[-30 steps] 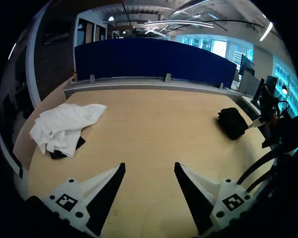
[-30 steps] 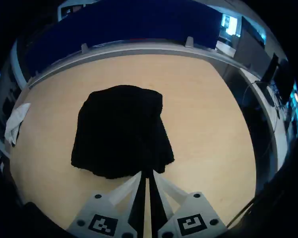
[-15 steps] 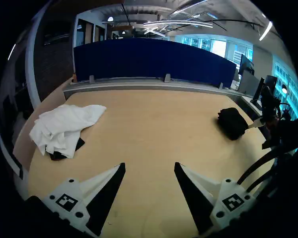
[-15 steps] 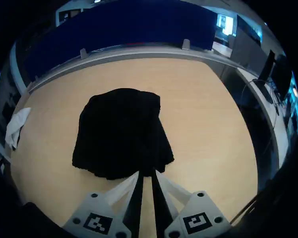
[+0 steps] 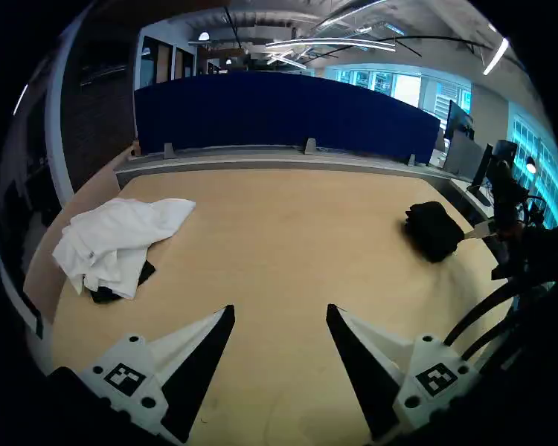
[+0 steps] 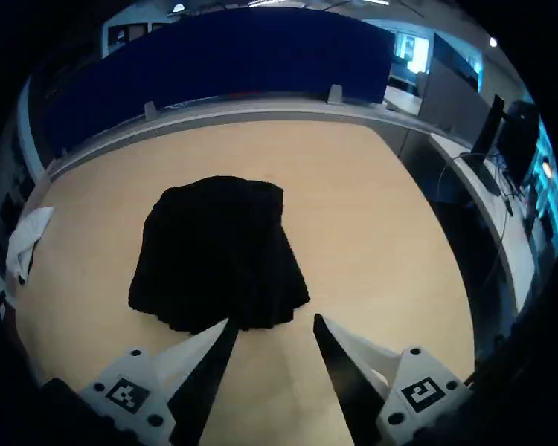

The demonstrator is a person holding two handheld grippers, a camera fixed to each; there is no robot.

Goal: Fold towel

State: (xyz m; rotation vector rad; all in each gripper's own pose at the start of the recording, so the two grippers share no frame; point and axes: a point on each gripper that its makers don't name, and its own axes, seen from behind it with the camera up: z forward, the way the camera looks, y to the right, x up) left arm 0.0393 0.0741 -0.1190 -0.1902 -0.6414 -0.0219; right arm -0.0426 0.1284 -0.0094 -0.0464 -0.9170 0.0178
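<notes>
Pointing across the wooden table (image 5: 294, 223), the left gripper (image 5: 279, 331) has its two fingers spread wide and holds nothing. The right gripper (image 6: 273, 331) is also spread apart and empty, with its tips just at the near edge of the black towel (image 6: 216, 253), which lies folded on the table. A crumpled white cloth (image 5: 119, 234) lies well apart from it. A blue divider (image 5: 279, 111) stands behind the table.
</notes>
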